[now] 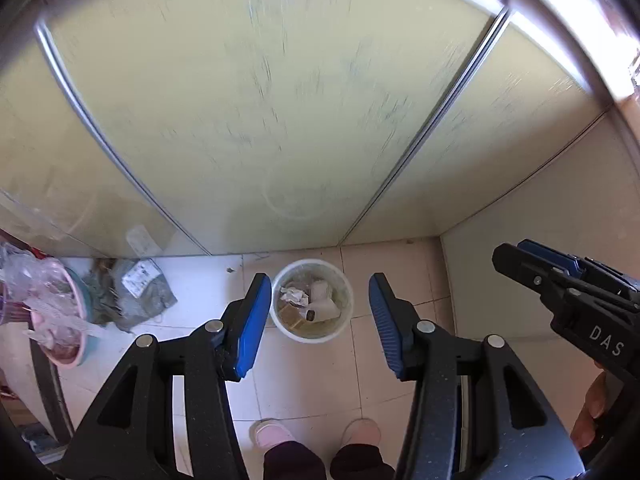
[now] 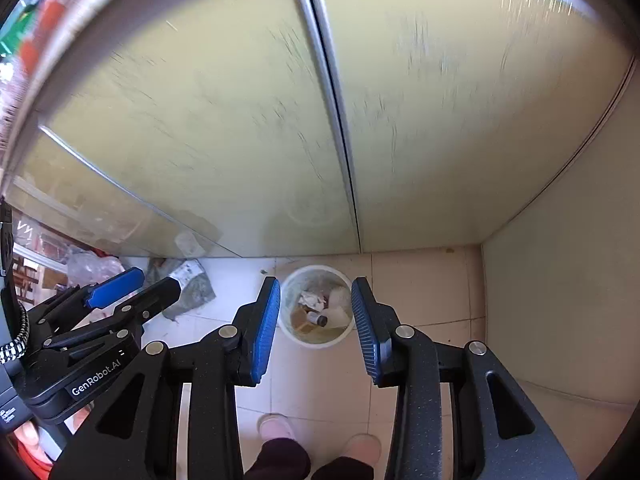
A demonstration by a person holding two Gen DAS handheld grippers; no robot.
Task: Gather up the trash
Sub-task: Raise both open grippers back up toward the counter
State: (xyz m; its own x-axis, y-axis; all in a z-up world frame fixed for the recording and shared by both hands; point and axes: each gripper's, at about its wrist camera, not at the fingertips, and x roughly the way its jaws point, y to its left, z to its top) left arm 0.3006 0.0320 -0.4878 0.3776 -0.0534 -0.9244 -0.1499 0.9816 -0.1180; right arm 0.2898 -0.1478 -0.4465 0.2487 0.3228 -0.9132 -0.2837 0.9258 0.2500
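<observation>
The white waste bin (image 1: 312, 300) stands on the tiled floor (image 1: 312, 380) just in front of the frosted sliding door (image 1: 280, 100), near the corner on the right. It looks like thin translucent plastic, round and open-topped, so I judge it light, a little flexible at the wall, and easy to tip; the rim is the stiffest place to take hold, best pinched on opposite sides. Inside lie crumpled white paper (image 1: 294, 294), a cardboard tube (image 1: 322, 312) and something brown at the bottom, all light, soft and crushable, fit to be nipped by any raised fold. The left claw (image 1: 316, 320) hangs above the bin with its blue pads partly apart and nothing between them. The right claw (image 2: 316, 324) is likewise partly open and empty. A grey crumpled bag (image 1: 136, 292) lies to the left.
</observation>
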